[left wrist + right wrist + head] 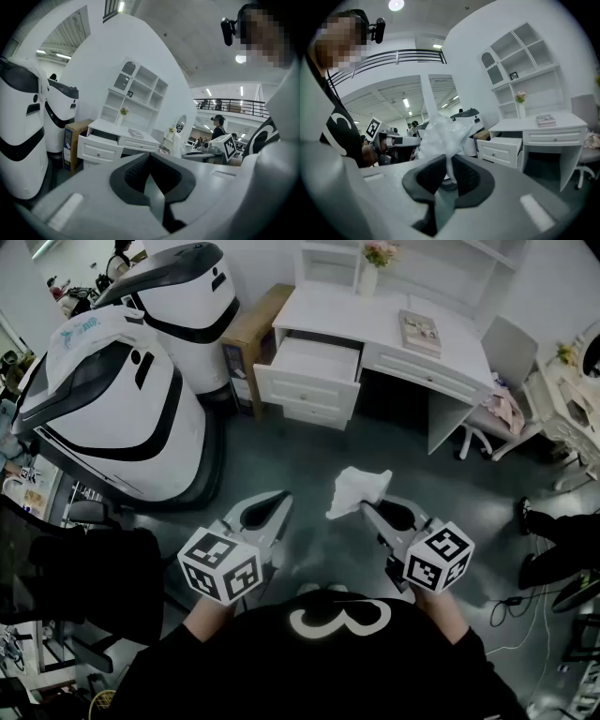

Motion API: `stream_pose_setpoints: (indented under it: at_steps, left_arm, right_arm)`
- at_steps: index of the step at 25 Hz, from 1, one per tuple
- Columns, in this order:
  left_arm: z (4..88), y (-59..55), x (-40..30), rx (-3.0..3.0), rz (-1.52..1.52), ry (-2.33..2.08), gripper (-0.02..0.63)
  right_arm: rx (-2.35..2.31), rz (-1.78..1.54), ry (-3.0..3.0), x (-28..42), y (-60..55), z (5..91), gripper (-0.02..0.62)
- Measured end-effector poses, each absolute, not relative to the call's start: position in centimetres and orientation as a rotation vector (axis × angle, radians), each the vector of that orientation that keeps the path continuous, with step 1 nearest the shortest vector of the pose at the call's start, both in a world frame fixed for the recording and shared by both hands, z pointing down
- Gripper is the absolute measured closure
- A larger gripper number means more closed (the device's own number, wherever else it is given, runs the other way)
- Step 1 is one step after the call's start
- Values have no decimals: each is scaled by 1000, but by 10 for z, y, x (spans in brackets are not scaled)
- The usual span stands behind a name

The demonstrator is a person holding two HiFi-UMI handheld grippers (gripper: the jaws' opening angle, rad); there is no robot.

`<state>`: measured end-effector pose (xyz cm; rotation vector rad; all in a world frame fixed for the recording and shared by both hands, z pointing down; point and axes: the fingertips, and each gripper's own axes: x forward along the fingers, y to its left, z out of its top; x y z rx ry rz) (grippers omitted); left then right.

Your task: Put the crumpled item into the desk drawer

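Note:
A crumpled white paper [354, 489] sticks out from the tip of my right gripper [367, 508], which is shut on it; in the right gripper view the crumpled paper [440, 138] stands up between the closed dark pads. My left gripper [281, 500] is held level beside it, shut and holding nothing; in the left gripper view its jaws [150, 169] meet with nothing between them. The white desk [375, 320] stands ahead across the floor, its top left drawer [312, 369] pulled open. Both grippers are well short of the desk.
Two large white and black machine housings [112, 399] fill the left side. A cardboard box [251, 334] stands against the desk's left end. A white chair [497, 409] sits at the desk's right. A book [420, 332] and a flower vase [373, 266] rest on the desk.

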<state>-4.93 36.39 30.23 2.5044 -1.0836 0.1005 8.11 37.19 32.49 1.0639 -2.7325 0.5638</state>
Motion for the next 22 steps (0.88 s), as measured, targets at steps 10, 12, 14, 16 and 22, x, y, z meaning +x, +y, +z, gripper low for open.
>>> stream_pose_setpoints:
  at_steps: [10,12,14,16,22]
  left_arm:
    - [295,376,-56,2543,104,-1064,597]
    - [291,377,-54,2556,102,-1056,597]
    - [288,377,-54,2563,99,-1051,597]
    - [286,375,-54,2568,93,-1049,597]
    - [280,362,-47,2585,99,-1062,597]
  right_arm:
    - [1102,554,-2729,74,389,325,546]
    - [1131,558,-2723,78,390,323,546]
    - [1157,559,-2715,81,389,321,546]
    - [1167,549,-2708,83,388,319,546]
    - [1167,536,-2718,90,373,316,545]
